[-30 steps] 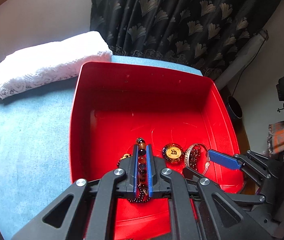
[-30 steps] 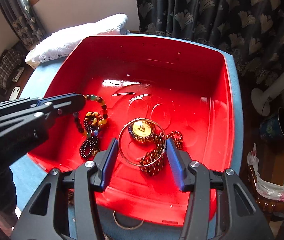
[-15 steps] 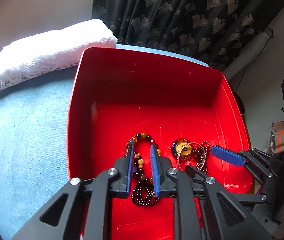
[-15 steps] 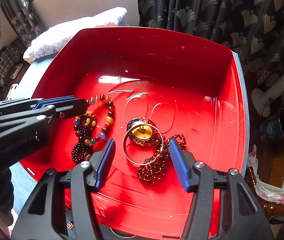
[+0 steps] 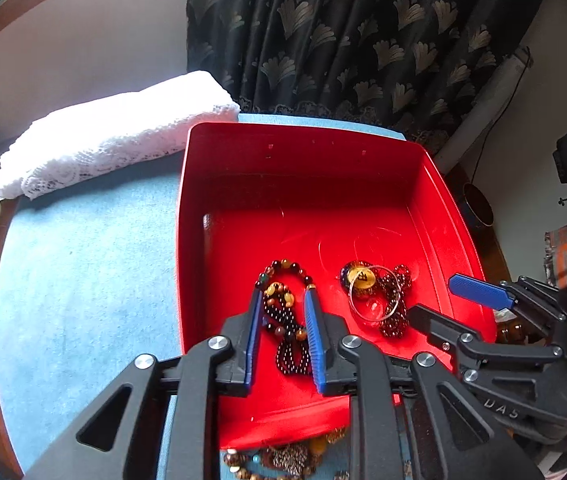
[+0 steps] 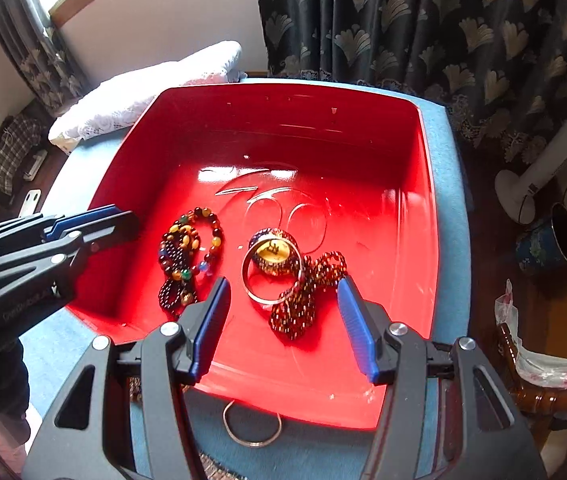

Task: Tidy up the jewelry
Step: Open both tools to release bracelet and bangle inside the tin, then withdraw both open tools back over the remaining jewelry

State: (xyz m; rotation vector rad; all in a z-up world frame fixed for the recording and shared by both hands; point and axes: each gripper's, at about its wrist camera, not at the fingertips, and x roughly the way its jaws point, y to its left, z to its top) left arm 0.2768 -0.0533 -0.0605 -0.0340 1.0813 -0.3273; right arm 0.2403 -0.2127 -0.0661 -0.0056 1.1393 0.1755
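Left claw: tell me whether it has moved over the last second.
Yes. The left claw has opened, releasing the multicolored bead bracelets, and pulled back toward the near wall of the red tray; beads now show beyond its tips.

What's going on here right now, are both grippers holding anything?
No. The left gripper hangs open over the multicolored bead bracelets lying in the red bin, holding nothing. The right gripper is open above the silver bangle and dark red beads. Another bangle and more beads lie outside on the blue cloth.
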